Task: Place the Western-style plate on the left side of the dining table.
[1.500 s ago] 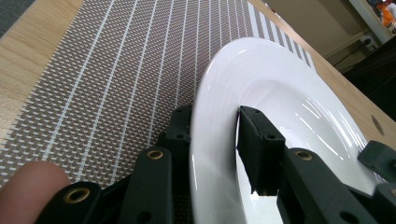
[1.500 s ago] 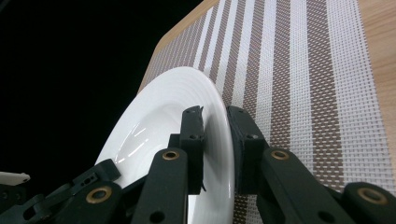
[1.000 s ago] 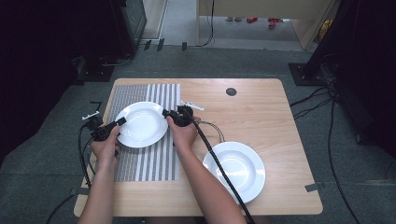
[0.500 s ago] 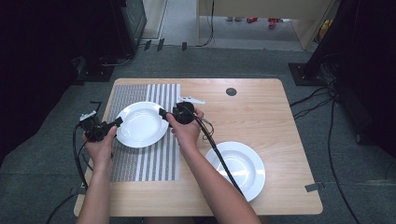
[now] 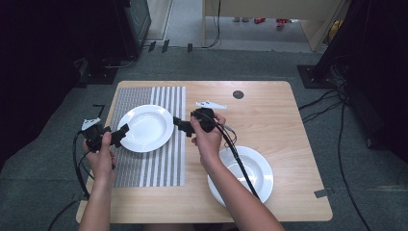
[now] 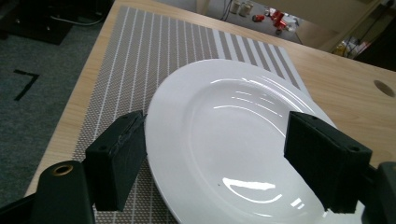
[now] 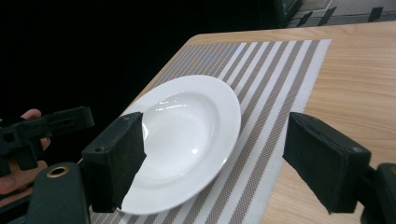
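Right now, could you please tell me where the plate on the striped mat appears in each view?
High view: the plate lies left of centre, between both grippers.
Left gripper view: it is close, centre to lower right.
Right gripper view: it is centre-left.
Shared landmark: the striped mat beneath it.

- The plate (image 6: 233,140) before my left gripper (image 6: 215,163) looked like glazed white ceramic, smooth and glossy, with bright streaks of reflected light.
- The striped placemat (image 6: 154,51) at the upper left of that frame had a fine woven texture, matt.
- The table (image 5: 269,110) showed pale wood grain with a smooth, low sheen.
- My jaw pads looked like matt black foam or rubber, slightly rough.
- The second plate (image 5: 255,168) at lower right of the high view was equally white and glossy.
- The floor (image 5: 202,62) looked like dull grey carpet.
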The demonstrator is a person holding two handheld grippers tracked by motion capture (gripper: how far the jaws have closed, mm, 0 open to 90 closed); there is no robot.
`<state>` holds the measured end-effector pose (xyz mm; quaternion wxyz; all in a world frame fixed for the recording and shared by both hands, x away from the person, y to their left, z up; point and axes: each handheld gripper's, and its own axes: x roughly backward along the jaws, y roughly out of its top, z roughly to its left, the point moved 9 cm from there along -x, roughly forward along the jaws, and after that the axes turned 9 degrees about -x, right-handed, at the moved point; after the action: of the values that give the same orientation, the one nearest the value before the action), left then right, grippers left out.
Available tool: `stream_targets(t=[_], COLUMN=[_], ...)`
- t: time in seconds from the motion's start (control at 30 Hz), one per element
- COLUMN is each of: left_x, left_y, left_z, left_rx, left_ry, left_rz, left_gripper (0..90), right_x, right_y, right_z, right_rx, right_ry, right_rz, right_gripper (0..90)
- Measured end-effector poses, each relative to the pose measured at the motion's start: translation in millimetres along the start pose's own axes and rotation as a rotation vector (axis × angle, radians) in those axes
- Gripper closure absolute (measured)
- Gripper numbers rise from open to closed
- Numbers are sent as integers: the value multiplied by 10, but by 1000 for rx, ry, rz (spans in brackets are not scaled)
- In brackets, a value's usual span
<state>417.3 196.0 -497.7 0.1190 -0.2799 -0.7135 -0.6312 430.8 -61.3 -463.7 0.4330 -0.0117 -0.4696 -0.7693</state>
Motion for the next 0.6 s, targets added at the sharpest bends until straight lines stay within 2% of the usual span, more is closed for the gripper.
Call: stream_targets(t=[0.07,0.27,0.43,0.6], left_x=[16,0,39,108], left_y=[-21,-202,-338,-458], left_z=[-36,-165,-264,-312], left_rx=[-7,-15,-29,-37], left_ry=[-4,-10,-10,17], left_rz=[11,84,90,81], left_gripper=[214,215,214,214], right_x=[87,350,547,718], right_y=[1,-8,-50,-123], right_z=[-10,-77,-211,-387], right_rx=[4,11,6,0], right_ry=[-1,-1,-11,-28], right_rz=[-1,-11,-18,-20], right_gripper=[201,198,196,196])
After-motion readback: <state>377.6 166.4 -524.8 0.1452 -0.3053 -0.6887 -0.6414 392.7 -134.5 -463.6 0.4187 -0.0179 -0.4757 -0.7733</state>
